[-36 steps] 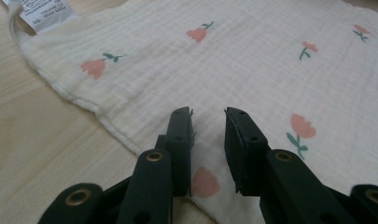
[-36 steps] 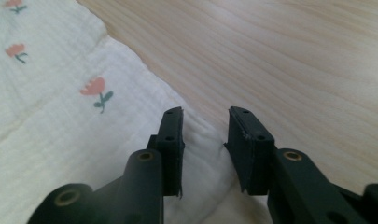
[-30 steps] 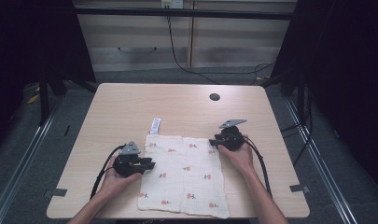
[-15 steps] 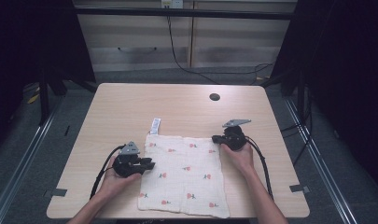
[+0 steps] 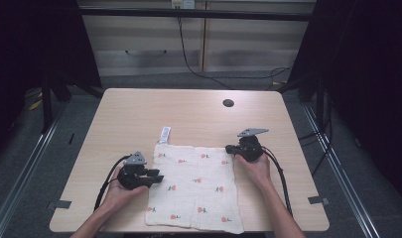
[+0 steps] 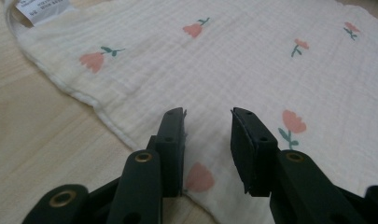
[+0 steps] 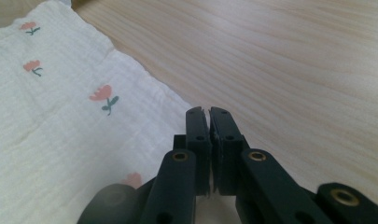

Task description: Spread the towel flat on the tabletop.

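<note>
The cloth lies flat at the table's six o'clock, its near edge cut off. We see our left gripper parted, having just widened, over its nine o'clock edge. Our right gripper pinches the two o'clock corner, hiding it.

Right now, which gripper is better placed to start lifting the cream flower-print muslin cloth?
Probably the right gripper: its jaws are closed at the edge of the cream flower-print muslin cloth, apparently pinching it. The left gripper has just been opening, its jaws apart over the opposite edge without clamping it.
</note>
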